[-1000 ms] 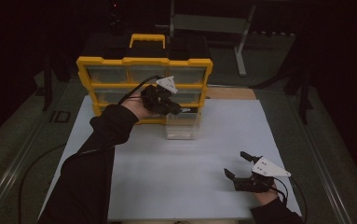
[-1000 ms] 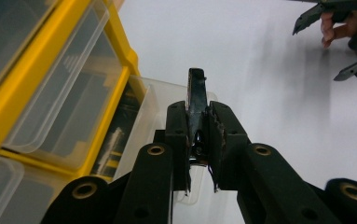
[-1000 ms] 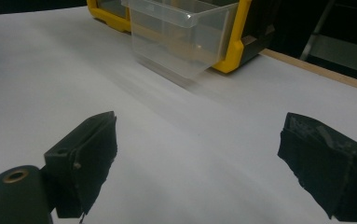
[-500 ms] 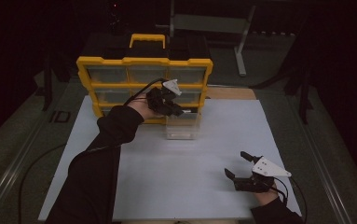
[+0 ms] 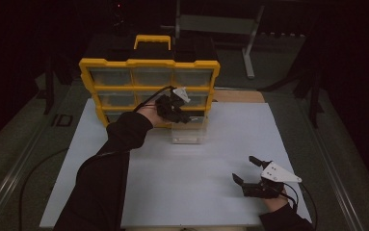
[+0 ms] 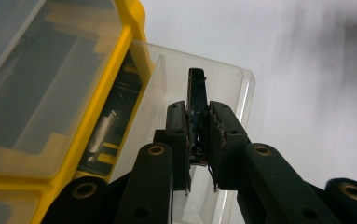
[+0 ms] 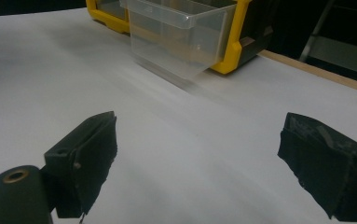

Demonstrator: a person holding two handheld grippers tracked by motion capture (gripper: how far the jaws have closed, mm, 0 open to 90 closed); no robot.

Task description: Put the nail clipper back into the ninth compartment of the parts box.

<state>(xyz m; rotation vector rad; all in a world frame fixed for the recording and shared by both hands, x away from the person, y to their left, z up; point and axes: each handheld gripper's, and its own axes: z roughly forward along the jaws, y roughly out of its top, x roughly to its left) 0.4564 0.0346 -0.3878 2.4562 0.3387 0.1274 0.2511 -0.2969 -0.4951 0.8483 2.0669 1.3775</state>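
My left gripper [image 6: 198, 140] has its jaws pressed onto a small dark part [image 6: 196, 93] that stands up between the pads. It hangs over the clear drawer [image 6: 232, 88], which is pulled out of the bottom row of the yellow organizer [image 5: 148, 65] and juts forward over the white tabletop [image 5: 211, 144]. In the high view I see the left gripper [image 5: 175, 108] right above that drawer [image 5: 188, 134], in front of the cabinet. My right gripper [image 5: 249, 171] sits low at the near right of the table, well apart, its jaws spread wide with nothing between them; its own view looks across to the drawer [image 7: 176, 32].
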